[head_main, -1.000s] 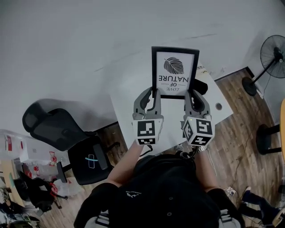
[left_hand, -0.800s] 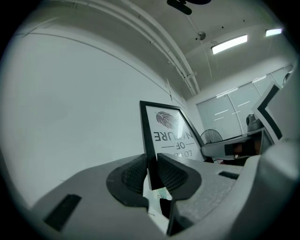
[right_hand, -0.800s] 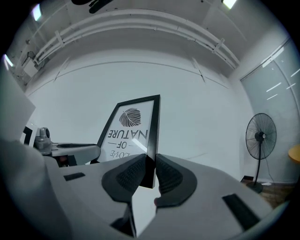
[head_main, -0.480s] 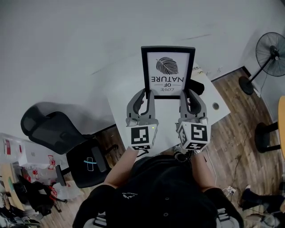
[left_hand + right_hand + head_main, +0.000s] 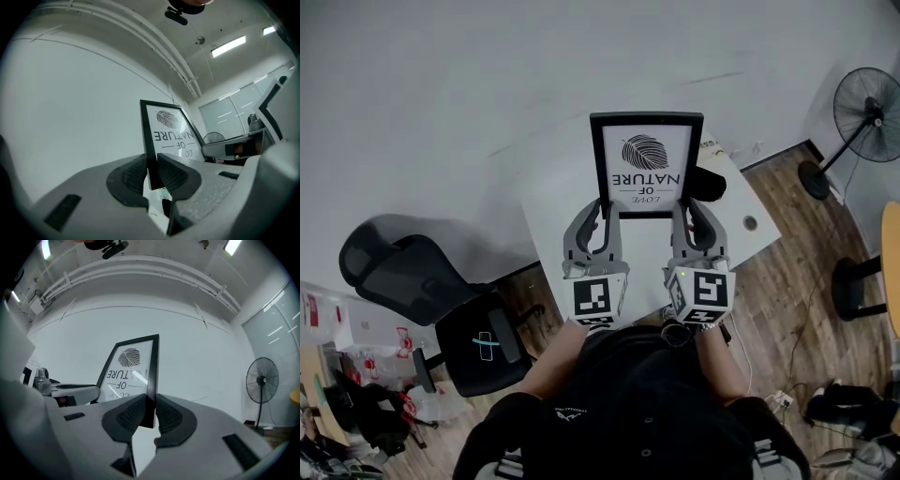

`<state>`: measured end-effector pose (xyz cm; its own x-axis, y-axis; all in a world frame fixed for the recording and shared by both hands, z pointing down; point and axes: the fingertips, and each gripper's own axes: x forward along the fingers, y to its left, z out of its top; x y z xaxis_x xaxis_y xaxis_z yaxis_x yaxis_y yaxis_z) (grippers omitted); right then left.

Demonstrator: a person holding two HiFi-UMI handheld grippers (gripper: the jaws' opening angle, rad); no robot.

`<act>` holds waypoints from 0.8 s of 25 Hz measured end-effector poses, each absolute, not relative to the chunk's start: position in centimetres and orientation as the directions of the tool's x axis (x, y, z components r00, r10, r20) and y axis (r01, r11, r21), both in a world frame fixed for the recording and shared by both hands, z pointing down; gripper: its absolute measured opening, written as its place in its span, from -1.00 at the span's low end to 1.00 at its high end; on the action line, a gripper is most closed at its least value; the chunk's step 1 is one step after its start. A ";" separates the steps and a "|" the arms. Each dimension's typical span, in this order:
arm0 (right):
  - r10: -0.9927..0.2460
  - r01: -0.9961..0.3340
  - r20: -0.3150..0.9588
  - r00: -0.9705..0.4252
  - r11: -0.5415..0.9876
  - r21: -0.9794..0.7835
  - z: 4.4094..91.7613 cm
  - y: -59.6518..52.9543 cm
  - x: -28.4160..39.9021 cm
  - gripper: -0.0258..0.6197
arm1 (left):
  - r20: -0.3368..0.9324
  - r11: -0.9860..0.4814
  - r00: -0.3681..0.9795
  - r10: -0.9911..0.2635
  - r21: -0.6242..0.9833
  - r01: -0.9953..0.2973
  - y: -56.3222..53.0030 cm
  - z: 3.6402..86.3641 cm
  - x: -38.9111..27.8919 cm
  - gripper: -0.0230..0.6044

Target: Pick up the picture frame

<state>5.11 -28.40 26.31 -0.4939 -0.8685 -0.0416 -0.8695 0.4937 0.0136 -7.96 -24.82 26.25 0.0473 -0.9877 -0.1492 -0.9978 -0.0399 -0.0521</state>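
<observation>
Picture frame (image 5: pixel 646 165) clamped at both sides, upright.
The left gripper (image 5: pixel 602 210) is closed on its left edge and the right gripper (image 5: pixel 687 207) on its right edge, both near the lower corners, holding it above the white counter (image 5: pixel 551 214).

At my twelve o'clock, the black rectangular picture frame (image 5: pixel 646 164) holds a print reading "LOVE OF NATURE", upside down.

There was one picture frame (image 5: pixel 646 164), and there were two grippers: the left gripper (image 5: pixel 605 214) and the right gripper (image 5: pixel 684 211). One table (image 5: pixel 553 204), one office chair (image 5: pixel 422 277) and one standing fan (image 5: pixel 866 103) were visible.
</observation>
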 end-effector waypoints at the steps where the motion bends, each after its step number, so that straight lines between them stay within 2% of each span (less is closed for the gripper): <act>1: -0.869 -0.870 -0.037 -0.493 0.493 0.012 26.4 -28.5 5.1 -0.72 | -0.144 -0.042 0.049 -0.988 -0.051 -0.998 -24.9 26.5 -8.0 -0.70; 20: -0.885 -0.885 -0.003 -0.465 0.465 0.008 27.8 -29.3 5.2 -0.72 | -0.123 -0.074 0.079 -0.989 -0.046 -0.996 -25.8 27.4 -7.8 -0.69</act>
